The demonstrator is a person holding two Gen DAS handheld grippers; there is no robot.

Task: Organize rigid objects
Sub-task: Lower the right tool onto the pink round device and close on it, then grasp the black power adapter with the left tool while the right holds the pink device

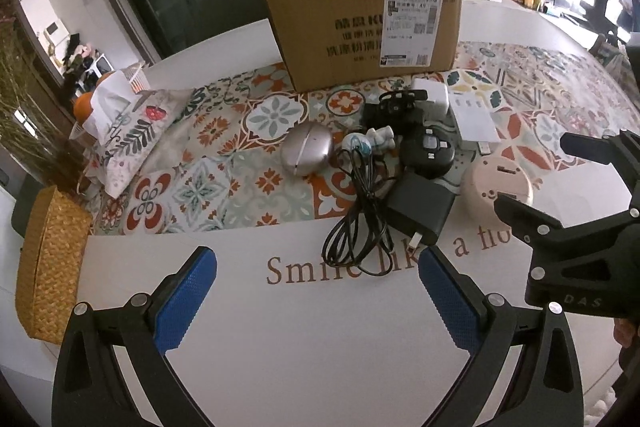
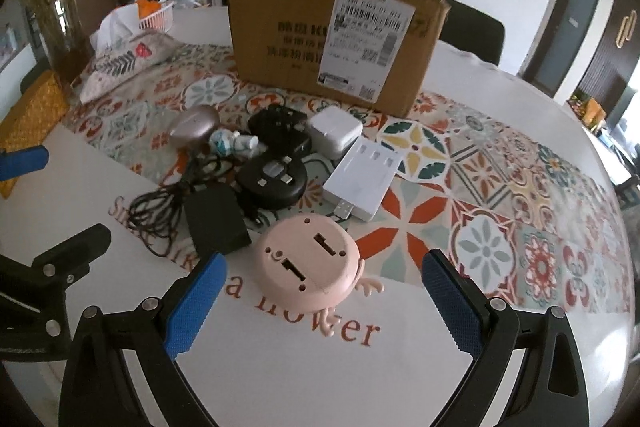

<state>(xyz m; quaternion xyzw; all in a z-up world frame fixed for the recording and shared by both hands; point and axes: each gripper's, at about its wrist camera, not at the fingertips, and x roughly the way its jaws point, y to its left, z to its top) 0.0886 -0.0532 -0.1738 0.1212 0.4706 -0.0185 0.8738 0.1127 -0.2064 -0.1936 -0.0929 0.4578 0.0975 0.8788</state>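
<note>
The wide-open, empty right gripper (image 2: pixel 320 299) has the round pink gadget (image 2: pixel 308 261) right ahead between its fingers, nearer than the open left gripper (image 1: pixel 316 303).

The cardboard box (image 2: pixel 320 39) looks matt brown corrugated paper with a glossy printed label (image 2: pixel 368 39); the worktop (image 2: pixel 300 379) is smooth glossy white; left of the box, the basket (image 1: pixel 52 267) is rough woven straw; the pink device (image 2: pixel 308 263) is smooth matt plastic; the gripper pads (image 2: pixel 192 307) are knurled blue rubber; the cable (image 1: pixel 356 227) is slick black
</note>
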